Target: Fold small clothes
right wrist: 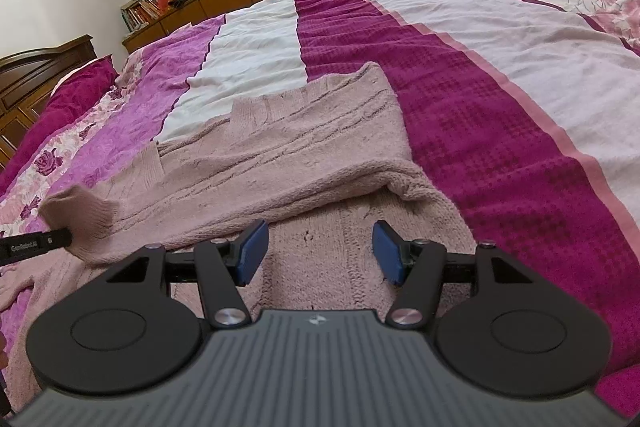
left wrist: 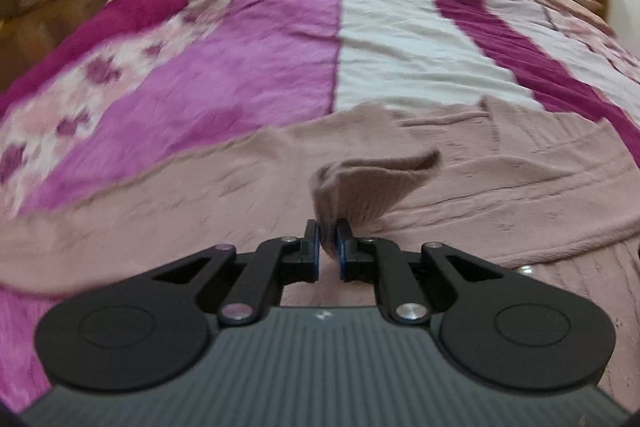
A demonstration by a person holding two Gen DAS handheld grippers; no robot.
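Left tongs (left wrist: 328, 241) clamped on a cuff, right tongs (right wrist: 320, 251) spread wide over the knit

The dusty-pink knitted sweater (right wrist: 304, 147) lies on the striped magenta-and-white bedspread (right wrist: 500, 75), long axis running left-right ahead of both tongs. Left tongs pinch the raised sleeve end (left wrist: 372, 187); I'd guess it folds rightward across the body. Only the right view shows the sweater's folded right edge; the left view is blurry.
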